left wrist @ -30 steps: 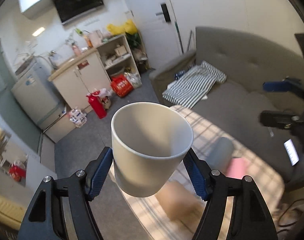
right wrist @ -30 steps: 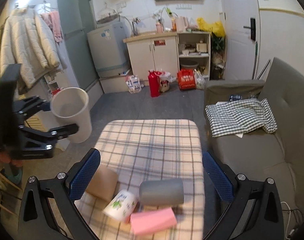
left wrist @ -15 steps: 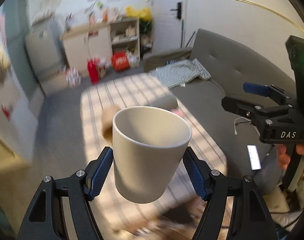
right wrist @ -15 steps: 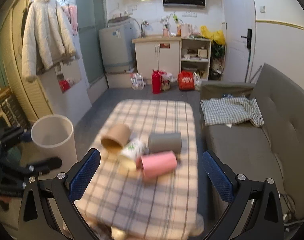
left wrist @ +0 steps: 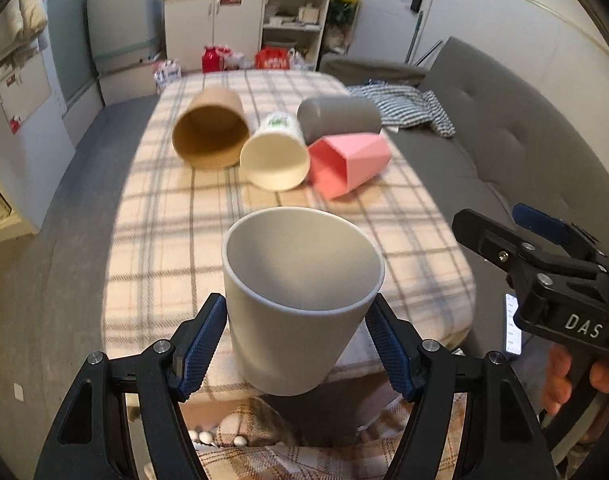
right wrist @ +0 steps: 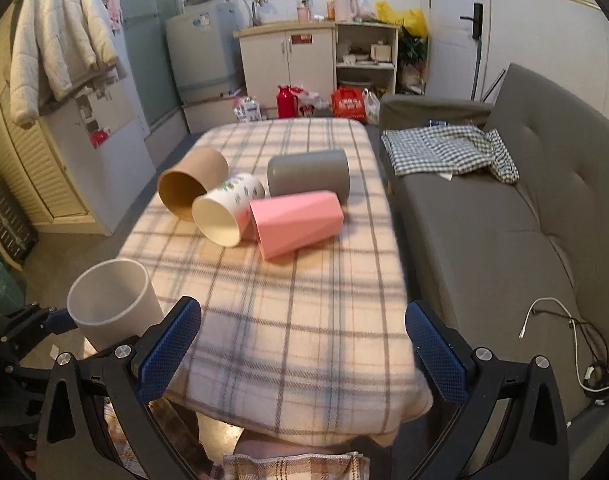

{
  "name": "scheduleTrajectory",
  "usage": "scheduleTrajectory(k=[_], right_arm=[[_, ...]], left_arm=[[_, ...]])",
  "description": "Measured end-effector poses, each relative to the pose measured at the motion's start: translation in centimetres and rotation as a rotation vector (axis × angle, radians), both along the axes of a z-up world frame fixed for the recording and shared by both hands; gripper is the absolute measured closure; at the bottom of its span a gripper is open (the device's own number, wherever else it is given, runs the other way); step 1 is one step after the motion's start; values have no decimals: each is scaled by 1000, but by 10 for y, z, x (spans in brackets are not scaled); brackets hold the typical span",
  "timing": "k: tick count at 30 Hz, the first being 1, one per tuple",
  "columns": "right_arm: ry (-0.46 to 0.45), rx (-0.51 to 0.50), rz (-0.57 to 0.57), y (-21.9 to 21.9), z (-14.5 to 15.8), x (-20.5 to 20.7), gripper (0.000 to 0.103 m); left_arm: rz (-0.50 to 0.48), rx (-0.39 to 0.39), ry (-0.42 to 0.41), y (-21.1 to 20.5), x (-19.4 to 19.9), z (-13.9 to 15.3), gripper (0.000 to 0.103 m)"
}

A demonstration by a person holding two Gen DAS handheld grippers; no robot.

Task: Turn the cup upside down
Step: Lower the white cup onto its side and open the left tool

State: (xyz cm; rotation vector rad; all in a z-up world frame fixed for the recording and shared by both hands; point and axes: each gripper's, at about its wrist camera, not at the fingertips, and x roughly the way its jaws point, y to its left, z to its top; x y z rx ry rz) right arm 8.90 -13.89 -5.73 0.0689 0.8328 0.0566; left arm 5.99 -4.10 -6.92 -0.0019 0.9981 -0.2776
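My left gripper (left wrist: 298, 344) is shut on a plain white cup (left wrist: 300, 312), held upright with its mouth up, in the air in front of the near edge of the plaid-covered table (left wrist: 152, 240). The cup (right wrist: 112, 304) and left gripper also show at the lower left of the right wrist view. My right gripper (right wrist: 300, 350) is open and empty, over the table's near edge; it shows at the right of the left wrist view (left wrist: 544, 264).
Several cups lie on their sides mid-table: a brown paper cup (right wrist: 190, 188), a white printed cup (right wrist: 224, 210), a pink faceted cup (right wrist: 296, 222) and a grey cup (right wrist: 308, 174). A grey sofa (right wrist: 504, 232) with a checked cloth (right wrist: 444, 150) runs along the right. Cabinets stand at the back.
Both grippers have swung toward the table and come closer to its near edge. The white cup stays gripped and upright in the left gripper.
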Motion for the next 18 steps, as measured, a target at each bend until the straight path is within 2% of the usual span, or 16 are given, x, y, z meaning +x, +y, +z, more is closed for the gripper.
scheduleTrajectory(k=[8, 13, 16, 18], right_arm=[[54, 44, -26, -6, -23, 23, 0], [69, 32, -40, -10, -29, 32, 0], [75, 29, -47, -12, -31, 32, 0], [81, 26, -53, -13, -33, 32, 0]], left_arm=[[-30, 21, -8, -10, 32, -10, 30], [-21, 26, 29, -9, 57, -29, 31], [-15, 4, 20, -7, 59, -33, 31], [-17, 18, 13, -9, 55, -33, 31]])
